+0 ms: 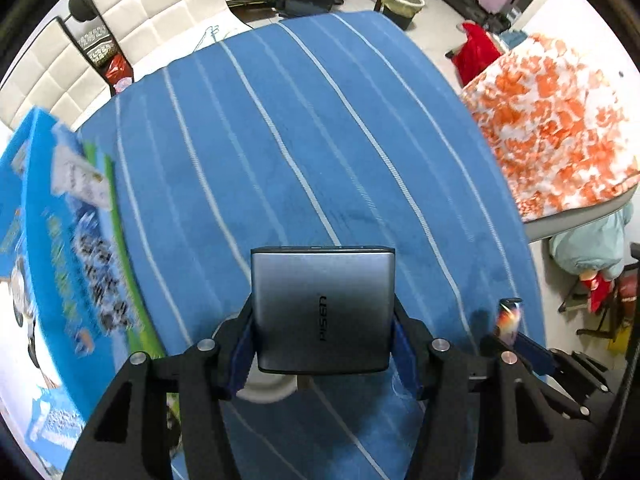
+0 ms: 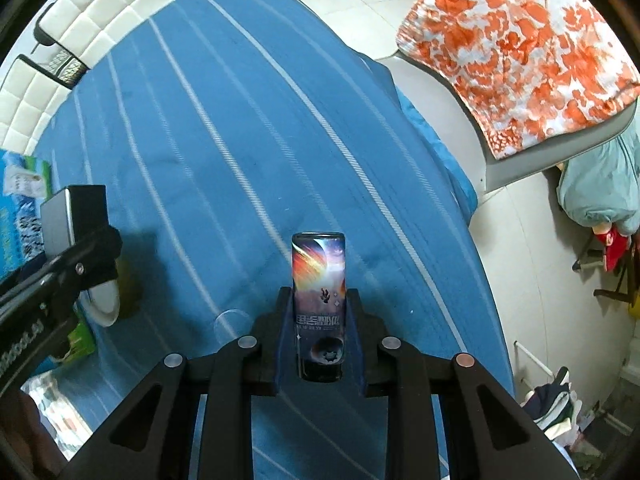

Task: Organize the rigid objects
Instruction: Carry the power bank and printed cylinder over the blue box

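Because both of your tools point down at the blue striped cloth (image 1: 320,140), each object hangs below its pads and reads as upright in its own wrist view; your left gripper (image 1: 324,344) is clamped at a middling width on the grey power bank (image 1: 322,304), pads on its two narrow sides, which I judge the sensible choice, since the broad face would be too wide to span; the lettering runs sideways at lower centre of the left view, and the bank's far end points up the frame, apparently clear of the cloth, though the frame does not settle that. Your right gripper (image 2: 320,332) is closed nearly as tight as it goes on the slim printed can (image 2: 319,300), gripped low on the body so most of it stands out past the pads, at lower centre of the right view; that same can shows as a blurred sliver at lower right of the left view. Seen from the right wrist, the bank sits at middle left, over a white round object (image 2: 104,304) and beside a green edge I cannot identify. At far left of the left view lies a large blue printed box (image 1: 60,240), blurred; it looks a likely home for both items, but that is a guess. With both hands loaded, I'd say you are mid-carry; an orange patterned cloth (image 2: 520,48) drapes a grey surface at upper right, off the work area.
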